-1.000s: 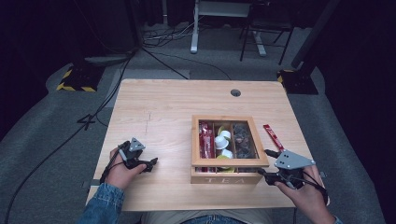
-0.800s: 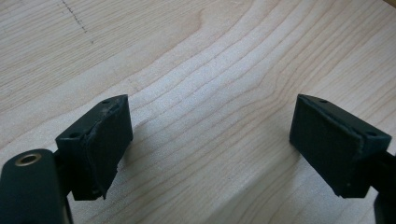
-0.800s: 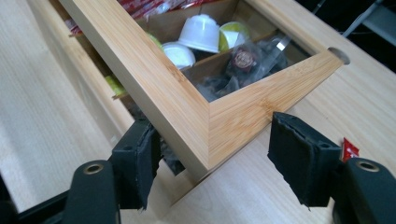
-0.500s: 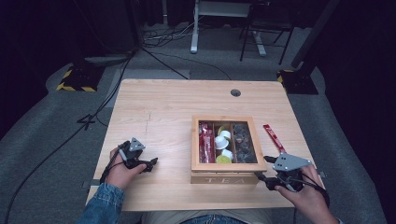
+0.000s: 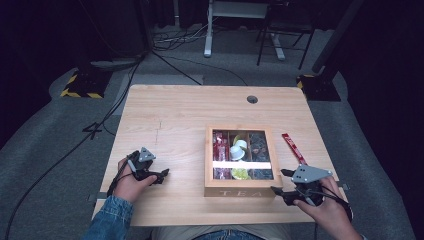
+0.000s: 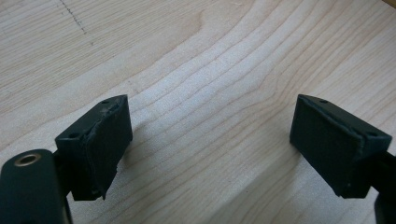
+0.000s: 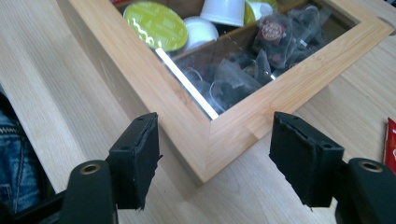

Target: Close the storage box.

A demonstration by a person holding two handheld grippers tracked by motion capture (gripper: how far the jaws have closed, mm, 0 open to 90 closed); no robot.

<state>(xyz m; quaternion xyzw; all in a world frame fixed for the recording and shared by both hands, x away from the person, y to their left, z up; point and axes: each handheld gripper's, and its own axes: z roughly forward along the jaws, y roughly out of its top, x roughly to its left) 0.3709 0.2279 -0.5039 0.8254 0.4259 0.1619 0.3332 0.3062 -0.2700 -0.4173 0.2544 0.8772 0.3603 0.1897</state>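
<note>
Two claws are out over the bench (image 5: 180, 120), and going from left to right the left claw (image 5: 161, 175) comes first: it rests low near the bench's front-left part, jaws apart, nothing between them. Its own view gives bare wood grain between the two black pads (image 6: 100, 140) and nothing else, so it looks to be idle.

Next comes the wooden tea box (image 5: 239, 189), sitting on the front-right part of the bench with its glass lid shut; through the pane show red packets, white and green capsules and dark tea bags.

Furthest right, the right claw (image 5: 280, 181) has slid back toward the person over the last second, from the box's near right side to just off its front right corner. That suggests it is lining up on the corner, perhaps to lift the lid or shift the box. Its jaws stand wide, touching nothing.

The right claw's view shows the corner (image 7: 208, 154) centred between the jaws, the green capsule lid (image 7: 156, 23) and the bags' mesh; the high view adds a red sachet (image 5: 293, 148) lying just right of the box.
</note>
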